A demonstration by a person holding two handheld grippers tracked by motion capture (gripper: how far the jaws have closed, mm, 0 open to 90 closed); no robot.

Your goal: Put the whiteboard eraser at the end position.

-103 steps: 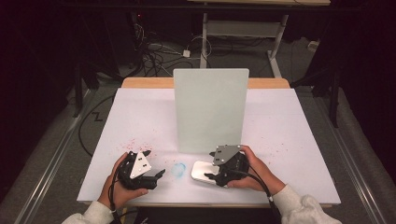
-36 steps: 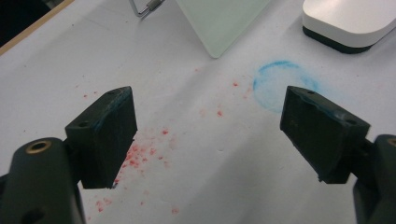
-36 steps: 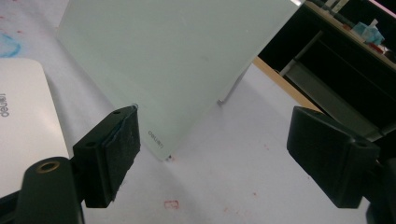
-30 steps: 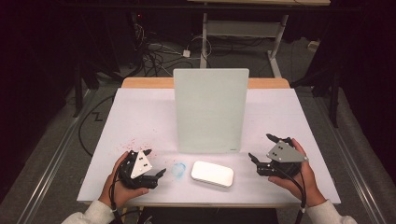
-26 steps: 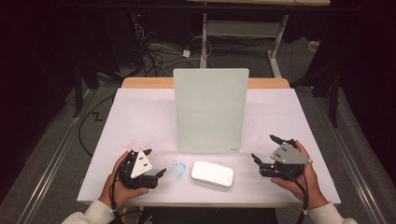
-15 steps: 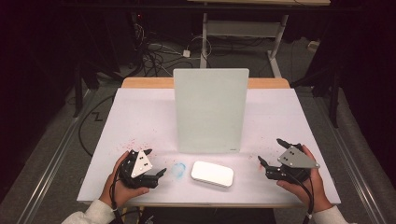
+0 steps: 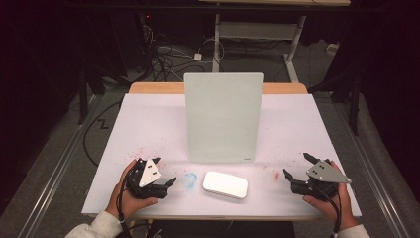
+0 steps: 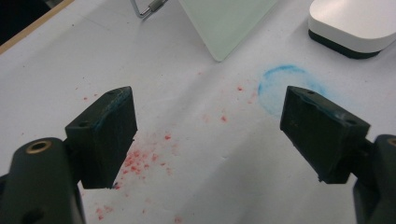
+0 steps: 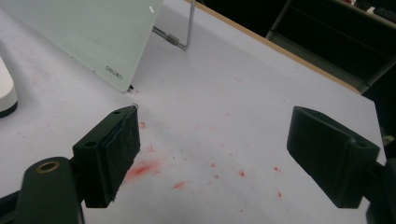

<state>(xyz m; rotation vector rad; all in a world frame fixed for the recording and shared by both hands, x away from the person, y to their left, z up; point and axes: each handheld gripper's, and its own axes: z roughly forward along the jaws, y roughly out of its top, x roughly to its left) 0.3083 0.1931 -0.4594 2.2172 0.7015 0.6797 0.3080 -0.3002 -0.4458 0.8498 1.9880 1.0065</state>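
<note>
A pale green whiteboard [image 7: 223, 118] stands upright on a wire stand at the middle of the white table [image 7: 148, 124]. In front of it lies a white eraser [image 7: 225, 184] with a dark underside, also at the top right of the left gripper view [image 8: 352, 23]. My left gripper [image 7: 164, 171] rests at the front left, open and empty, its jaws [image 8: 210, 135] wide apart over red specks. My right gripper [image 7: 297, 166] is at the front right, open and empty [image 9: 229, 154], well clear of the eraser.
A blue smudge [image 7: 189, 179] marks the table between the left gripper and the eraser. Red marker stains [image 9: 140, 170] dot the surface near both grippers. The whiteboard's wire stand [image 9: 180, 39] juts out behind it. Cables and a desk frame lie on the dark floor beyond.
My right gripper let go of the eraser and moved right and toward the front edge. The eraser stays in front of the board. The left gripper has not moved.
</note>
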